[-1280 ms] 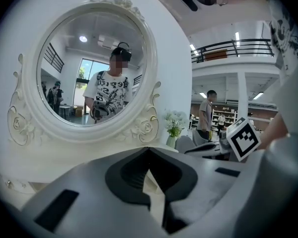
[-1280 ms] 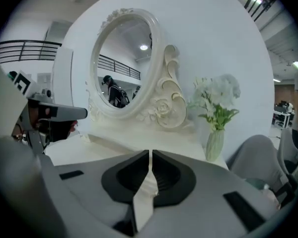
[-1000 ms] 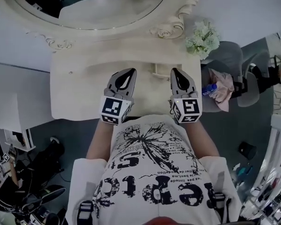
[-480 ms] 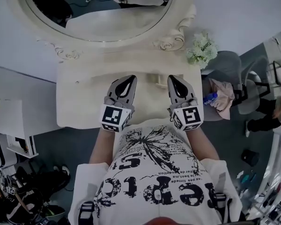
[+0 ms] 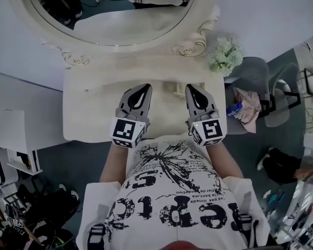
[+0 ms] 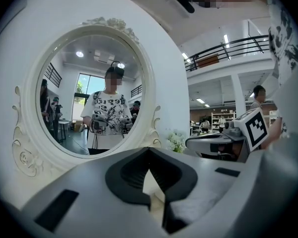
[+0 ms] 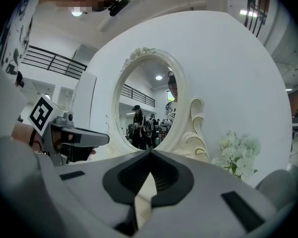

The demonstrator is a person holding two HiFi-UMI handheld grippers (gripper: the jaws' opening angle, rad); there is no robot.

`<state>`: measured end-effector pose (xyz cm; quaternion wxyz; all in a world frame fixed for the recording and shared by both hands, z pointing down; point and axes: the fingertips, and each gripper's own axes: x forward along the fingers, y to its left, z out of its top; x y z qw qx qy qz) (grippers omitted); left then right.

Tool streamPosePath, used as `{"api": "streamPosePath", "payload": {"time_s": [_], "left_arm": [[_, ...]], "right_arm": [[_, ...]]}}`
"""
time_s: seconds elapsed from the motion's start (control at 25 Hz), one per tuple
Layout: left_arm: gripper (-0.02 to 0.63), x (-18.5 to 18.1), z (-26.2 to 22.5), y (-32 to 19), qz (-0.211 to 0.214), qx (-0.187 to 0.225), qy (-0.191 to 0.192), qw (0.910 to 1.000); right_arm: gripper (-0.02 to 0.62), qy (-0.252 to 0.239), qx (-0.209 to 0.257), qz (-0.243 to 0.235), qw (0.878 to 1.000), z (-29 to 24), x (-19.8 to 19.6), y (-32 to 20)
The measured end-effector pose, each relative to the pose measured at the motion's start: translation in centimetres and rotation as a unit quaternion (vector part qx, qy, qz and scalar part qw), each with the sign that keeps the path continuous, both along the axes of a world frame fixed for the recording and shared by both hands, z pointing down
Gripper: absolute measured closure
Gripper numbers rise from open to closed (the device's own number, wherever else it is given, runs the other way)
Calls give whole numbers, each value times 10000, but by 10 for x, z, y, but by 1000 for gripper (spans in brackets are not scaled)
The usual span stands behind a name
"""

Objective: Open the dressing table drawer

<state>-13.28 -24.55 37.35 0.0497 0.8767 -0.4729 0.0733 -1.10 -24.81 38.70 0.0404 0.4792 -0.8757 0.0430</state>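
Dressing table drawer is not showing in any view, so its contents cannot be told. It is lying hidden under the front edge of the cream dressing table (image 5: 94, 113), which is standing just in front of the person in the head view.

Both tongs are hovering over the tabletop near that front edge, pointing toward the oval mirror (image 5: 109, 14). The left gripper (image 5: 144, 87) is keeping its jaws clenched with nothing between them, and the right gripper (image 5: 192, 87) is doing the same.

To the right of the table, a grey chair (image 5: 253, 61) is carrying a pinkish cloth (image 5: 246, 99) and a bottle (image 5: 233, 109) with a blue label. White flowers (image 5: 225, 55) are standing at the table's right back corner; their vase cannot be made out.

The head view is giving only the top of the table. The gripper views are showing the mirror from the front, and in the left gripper view it is reflecting the person holding both tongs. Each gripper view is also catching the other gripper at its side.

Large black letters on the person's white shirt (image 5: 172, 191) are appearing upside down, and I cannot read them surely. Each gripper's marker cube (image 5: 126, 130) is bearing a black-and-white square pattern, not words.
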Motion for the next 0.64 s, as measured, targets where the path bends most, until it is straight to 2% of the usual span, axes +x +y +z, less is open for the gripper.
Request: {"api": "streamPosePath", "payload": {"time_s": [0.32, 0.64], "left_arm": [[598, -4, -3, 3, -74, -37, 139, 9999], [598, -2, -6, 5, -81, -42, 87, 9999]], "right_arm": [[580, 119, 51, -57, 9999, -1, -2, 5], [580, 32, 24, 31, 10000, -3, 5, 5]]}}
